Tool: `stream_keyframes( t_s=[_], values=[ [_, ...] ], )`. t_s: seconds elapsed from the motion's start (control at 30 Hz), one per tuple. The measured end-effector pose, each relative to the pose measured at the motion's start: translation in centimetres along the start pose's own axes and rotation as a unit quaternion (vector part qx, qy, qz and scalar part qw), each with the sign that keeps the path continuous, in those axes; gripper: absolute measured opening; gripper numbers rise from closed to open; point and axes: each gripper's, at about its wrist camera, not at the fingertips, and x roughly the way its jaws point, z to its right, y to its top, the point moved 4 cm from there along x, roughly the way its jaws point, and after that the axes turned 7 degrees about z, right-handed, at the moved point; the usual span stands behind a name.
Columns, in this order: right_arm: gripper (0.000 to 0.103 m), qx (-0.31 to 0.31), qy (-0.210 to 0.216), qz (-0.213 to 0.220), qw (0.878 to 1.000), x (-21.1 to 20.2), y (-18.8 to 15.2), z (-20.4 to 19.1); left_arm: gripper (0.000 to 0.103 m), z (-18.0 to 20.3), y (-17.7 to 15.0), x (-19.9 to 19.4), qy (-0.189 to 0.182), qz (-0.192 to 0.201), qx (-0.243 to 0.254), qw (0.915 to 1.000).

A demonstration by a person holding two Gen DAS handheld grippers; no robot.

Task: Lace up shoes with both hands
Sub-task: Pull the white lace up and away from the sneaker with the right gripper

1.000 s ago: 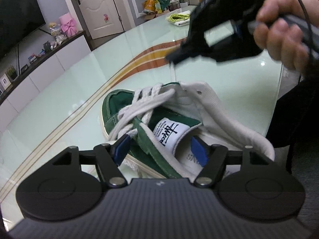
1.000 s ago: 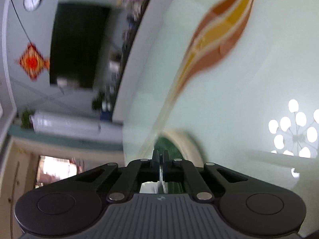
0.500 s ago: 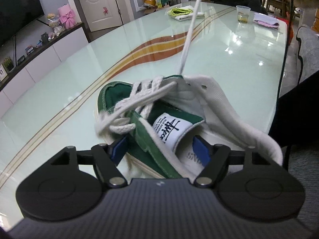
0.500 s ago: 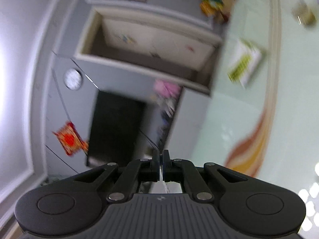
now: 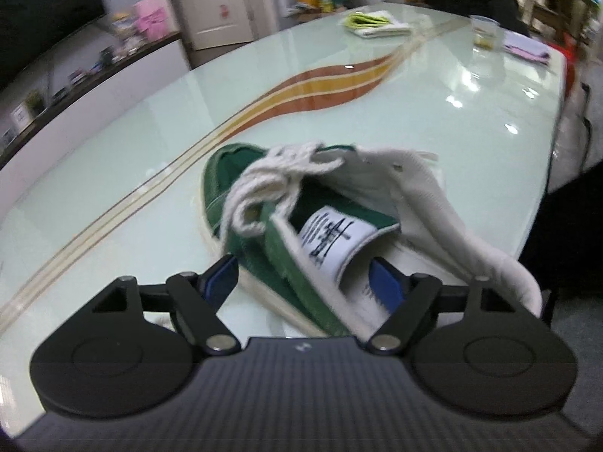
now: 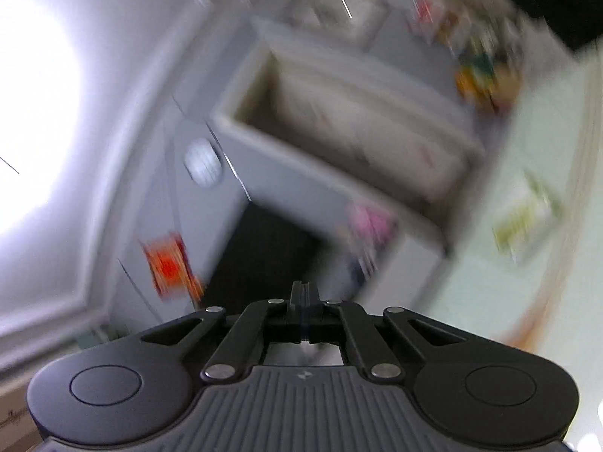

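Shoe: a green suede sneaker (image 5: pixel 264 233) with white lining lies on the pale glass table (image 5: pixel 433 113), close in front of the left gripper (image 5: pixel 305 282).
Long axis: runs from the near right, where the heel collar sits, to the far left, where the toe ends; the toe points away from the camera toward the striped band.
Attitude: the sole appears to rest on the table; the ankle opening faces up and toward the camera.
Tongue: folded back over the opening, with its white printed label (image 5: pixel 331 235) showing.
Laces: white shoelace (image 5: pixel 275 173) crosses the forefoot in several rows; one loop hangs over the shoe's left flank. Motion blur hides which eyelets are threaded.
Left gripper: jaws spread wide, nothing clamped; one blue pad (image 5: pixel 222 278) sits outside the shoe's left wall, the other inside the opening, so the side wall lies between them. Contact cannot be determined.
Right gripper (image 6: pixel 304 293): fingers pressed together, raised and aimed at the room wall, clear of the shoe. Whether a lace end is pinched between them cannot be told through the blur.
Table marking: an orange, yellow and brown striped band (image 5: pixel 320 86) curves past the shoe's toe.
Beyond the shoe: a folded cloth (image 5: pixel 377 24) and a clear cup (image 5: pixel 484 32) stand at the far end of the table, well apart from it.
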Motion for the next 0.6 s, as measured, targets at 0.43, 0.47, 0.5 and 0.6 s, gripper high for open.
stream_keyframes(
  t_s=[0.43, 0.47, 0.5, 0.6],
  values=[
    [0.066, -0.137, -0.034, -0.208, 0.968, 7.4, -10.5, -0.7, 0.097, -1.7, 2.3, -13.4, 0.083, 0.072, -0.148, 0.9828],
    [0.068, -0.143, -0.033, -0.206, 0.967, 7.4, -10.3, -0.8, 0.097, -1.3, 2.4, -14.0, 0.090, 0.073, -0.144, 0.9828],
    [0.071, -0.150, -0.032, -0.205, 0.967, 7.5, -10.2, -0.9, 0.098, -0.8, 2.4, -14.6, 0.097, 0.075, -0.139, 0.9827],
    [0.075, -0.202, -0.035, -0.195, 0.959, 5.6, -11.4, -2.7, 0.098, 1.0, 2.3, -15.9, 0.102, 0.068, -0.130, 0.9839]
  ],
)
